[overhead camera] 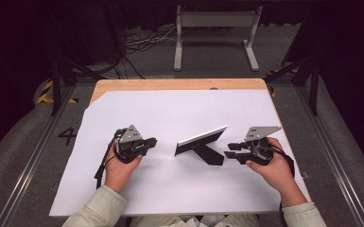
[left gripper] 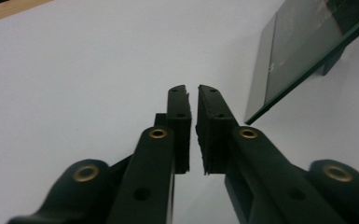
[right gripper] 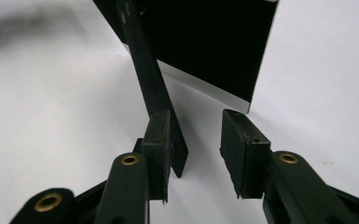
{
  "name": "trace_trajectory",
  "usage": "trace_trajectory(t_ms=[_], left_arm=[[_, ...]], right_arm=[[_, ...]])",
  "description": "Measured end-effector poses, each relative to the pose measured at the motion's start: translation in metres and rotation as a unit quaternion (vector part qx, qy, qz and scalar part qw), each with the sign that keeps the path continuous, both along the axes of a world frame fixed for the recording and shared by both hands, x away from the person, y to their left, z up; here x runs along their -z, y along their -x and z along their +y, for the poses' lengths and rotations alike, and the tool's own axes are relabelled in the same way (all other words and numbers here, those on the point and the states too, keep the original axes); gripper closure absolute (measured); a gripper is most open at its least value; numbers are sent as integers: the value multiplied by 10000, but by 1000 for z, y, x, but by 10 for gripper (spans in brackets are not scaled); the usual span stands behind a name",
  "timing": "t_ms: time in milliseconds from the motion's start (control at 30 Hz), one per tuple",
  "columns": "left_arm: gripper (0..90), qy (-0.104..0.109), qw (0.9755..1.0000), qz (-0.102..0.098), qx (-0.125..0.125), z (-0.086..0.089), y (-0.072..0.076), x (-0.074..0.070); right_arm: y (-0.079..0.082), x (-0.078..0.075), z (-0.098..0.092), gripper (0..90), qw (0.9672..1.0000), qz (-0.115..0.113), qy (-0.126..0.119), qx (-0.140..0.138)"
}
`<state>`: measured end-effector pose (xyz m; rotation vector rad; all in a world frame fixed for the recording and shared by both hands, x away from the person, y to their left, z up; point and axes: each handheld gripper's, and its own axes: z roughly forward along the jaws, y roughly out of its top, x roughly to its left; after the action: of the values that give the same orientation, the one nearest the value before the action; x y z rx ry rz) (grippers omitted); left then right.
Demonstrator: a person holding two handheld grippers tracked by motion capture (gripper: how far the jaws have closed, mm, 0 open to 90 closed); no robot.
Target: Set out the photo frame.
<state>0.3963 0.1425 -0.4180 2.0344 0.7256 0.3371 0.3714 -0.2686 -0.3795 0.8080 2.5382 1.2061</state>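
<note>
My right gripper (right gripper: 193,158) is hovering open, nearer the frame (overhead camera: 201,140); its stand leg (right gripper: 151,84) is running straight ahead. Left gripper (left gripper: 192,126) is sitting nearly closed, empty.

We see the white sheet (overhead camera: 170,189) lit brightly and evenly from above, while the floor beyond the table's far edge falls off into near black; shadows are soft and short, pooling under the standing frame (overhead camera: 201,142) and beneath both hands; in the left gripper view the frame's glass (left gripper: 307,42) carries a dull reflection; in both gripper views the nearest jaw parts blur along the bottom edge; the high view is slightly soft and grainy.
</note>
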Motion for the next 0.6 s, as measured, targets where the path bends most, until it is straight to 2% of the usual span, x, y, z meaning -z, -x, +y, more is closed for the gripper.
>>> trace_trajectory(t_ms=[133, 233, 467, 567, 600], left_arm=[[900, 51, 10000, 44, 28, -6, -2, 0], [900, 221, 9997, 126, 15, -12, -5, -1], [900, 138, 9996, 262, 6, -26, -11, 5], [900, 334, 9986, 406, 43, -30, -14, 6], [900, 318, 9985, 433, 57, -31, -14, 6]], right_arm=[[1, -2, -5, 640, 10000, -16, -23, 55], [2, -3, -8, 639, 9999, -19, -39, 94], [4, -4, -15, 638, 9998, -31, -62, 181], [6, -4, -17, 630, 9997, -25, -110, 213], [6, -5, -17, 628, 9997, -31, -116, 227]])
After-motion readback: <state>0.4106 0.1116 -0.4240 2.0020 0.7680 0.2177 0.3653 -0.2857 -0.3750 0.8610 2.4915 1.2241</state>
